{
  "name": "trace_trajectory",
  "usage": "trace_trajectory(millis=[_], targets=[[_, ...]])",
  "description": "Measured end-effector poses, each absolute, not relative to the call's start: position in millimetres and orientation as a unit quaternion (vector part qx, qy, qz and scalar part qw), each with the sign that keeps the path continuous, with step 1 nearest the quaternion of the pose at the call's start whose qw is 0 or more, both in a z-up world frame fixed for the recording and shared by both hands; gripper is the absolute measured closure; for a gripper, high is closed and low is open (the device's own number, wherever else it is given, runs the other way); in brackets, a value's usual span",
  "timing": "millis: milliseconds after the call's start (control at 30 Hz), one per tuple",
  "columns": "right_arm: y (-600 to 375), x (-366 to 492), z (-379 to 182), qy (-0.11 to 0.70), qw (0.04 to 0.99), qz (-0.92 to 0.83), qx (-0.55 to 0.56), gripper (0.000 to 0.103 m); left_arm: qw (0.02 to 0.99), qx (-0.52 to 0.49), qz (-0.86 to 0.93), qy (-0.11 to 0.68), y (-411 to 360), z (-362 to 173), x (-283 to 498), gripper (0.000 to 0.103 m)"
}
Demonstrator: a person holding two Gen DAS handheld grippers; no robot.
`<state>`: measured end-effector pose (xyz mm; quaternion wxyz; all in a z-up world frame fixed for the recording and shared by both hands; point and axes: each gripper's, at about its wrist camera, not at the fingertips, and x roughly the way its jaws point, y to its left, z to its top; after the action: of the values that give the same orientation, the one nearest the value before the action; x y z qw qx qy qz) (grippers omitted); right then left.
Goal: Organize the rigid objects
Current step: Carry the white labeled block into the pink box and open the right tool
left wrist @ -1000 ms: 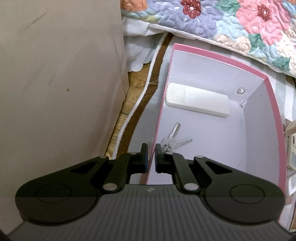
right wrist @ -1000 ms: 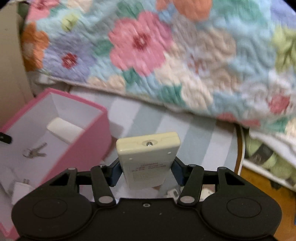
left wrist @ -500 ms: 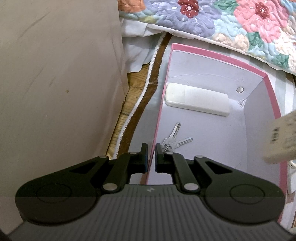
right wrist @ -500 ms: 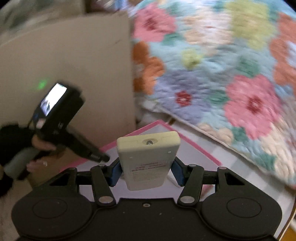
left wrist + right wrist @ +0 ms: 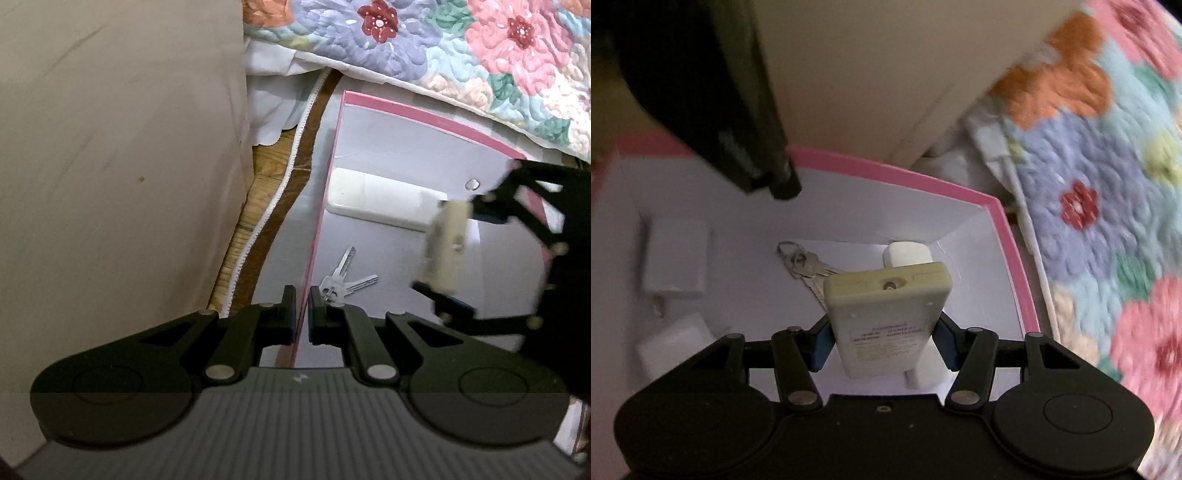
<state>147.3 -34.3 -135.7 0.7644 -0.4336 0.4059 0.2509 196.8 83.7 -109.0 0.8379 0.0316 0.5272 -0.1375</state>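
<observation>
Cream rectangular plastic remote-style device [image 5: 886, 325]: clamped by its two long edges between the blue pads of the right tool [image 5: 884, 345], jaws roughly half spread, label side facing the camera, held over the open interior of the pink-rimmed white cardboard box [image 5: 894, 177]. Directly beyond the device's far end, on the box floor: a bunch of silver metal keys [image 5: 803, 262] and a white oblong plastic block [image 5: 907, 254]. To the tool's left: two white adapter-like blocks [image 5: 674, 266], blurred. Left tool [image 5: 303, 314]: jaws closed on the pink box wall [image 5: 314, 236], pinching it at the near rim. Floral quilted bedspread [image 5: 1108, 221] lies right of the box.
</observation>
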Motion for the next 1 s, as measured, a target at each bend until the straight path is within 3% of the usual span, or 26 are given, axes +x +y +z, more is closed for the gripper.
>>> trace_trajectory(millis=[233,300,567,833,1000], targets=[[-21.3,162.5,-160.4,0.387,0.739,0.262,-0.486,0.043,0.837,0.025,-0.142,0.527,86.4,-109.1,196.6,0.098],[-24.4,164.6,-157.3,0.39,0.752,0.27,-0.458,0.039,0.837,0.025,-0.142,0.527,86.8,-108.8,196.4,0.098],[-54.0,153.0,-107.9,0.385,0.817,0.235,-0.361,0.038,0.839,0.029,-0.14,0.526,84.7,-108.0,195.7,0.098],[-109.8,118.7,-49.3,0.369,0.895,0.165,-0.188,0.037,0.839,0.033,-0.136,0.526,82.3,-107.9,195.4,0.098],[-156.4,85.2,-30.6,0.347,0.925,0.123,-0.091,0.027,0.839,0.036,-0.133,0.526,80.5,-107.9,195.3,0.097]])
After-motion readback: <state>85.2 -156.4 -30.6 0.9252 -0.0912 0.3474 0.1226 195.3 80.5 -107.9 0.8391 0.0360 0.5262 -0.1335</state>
